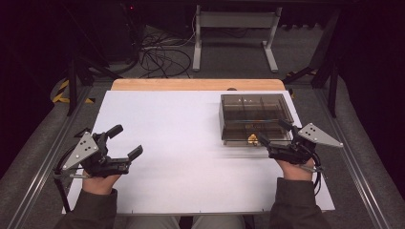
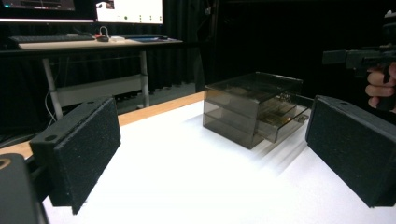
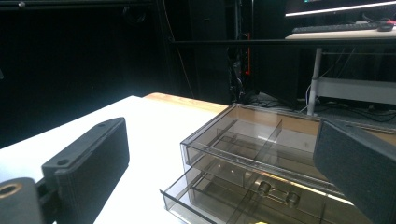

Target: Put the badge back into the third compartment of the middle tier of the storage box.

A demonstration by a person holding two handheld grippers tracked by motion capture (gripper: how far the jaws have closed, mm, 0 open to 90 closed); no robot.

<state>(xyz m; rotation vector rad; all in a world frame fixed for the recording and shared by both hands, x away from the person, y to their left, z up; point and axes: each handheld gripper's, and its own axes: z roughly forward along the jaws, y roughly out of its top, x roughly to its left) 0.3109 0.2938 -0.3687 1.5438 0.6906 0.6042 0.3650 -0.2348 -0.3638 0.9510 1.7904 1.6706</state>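
Observation:
A smoky clear drawer box (image 1: pixel 255 114) stands at the back right of the white board (image 1: pixel 181 143). Its lower drawer (image 3: pixel 210 200) is pulled out a little, with a small yellow object (image 1: pixel 252 139) at its front. My right gripper (image 1: pixel 274 132) is open just in front of the box, one jaw on each side of the drawer's front right corner. In the right gripper view the box (image 3: pixel 261 149) sits close between the jaws. My left gripper (image 1: pixel 125 140) is open over the board's left side, holding nothing. From there the box (image 2: pixel 252 109) lies far ahead.
A wooden table edge (image 1: pixel 196 84) runs behind the board. Beyond it are a desk frame (image 1: pixel 234 28) and loose cables (image 1: pixel 160 55) on the floor. A desk with a keyboard (image 2: pixel 51 38) and a monitor (image 2: pixel 128 10) stands in the background.

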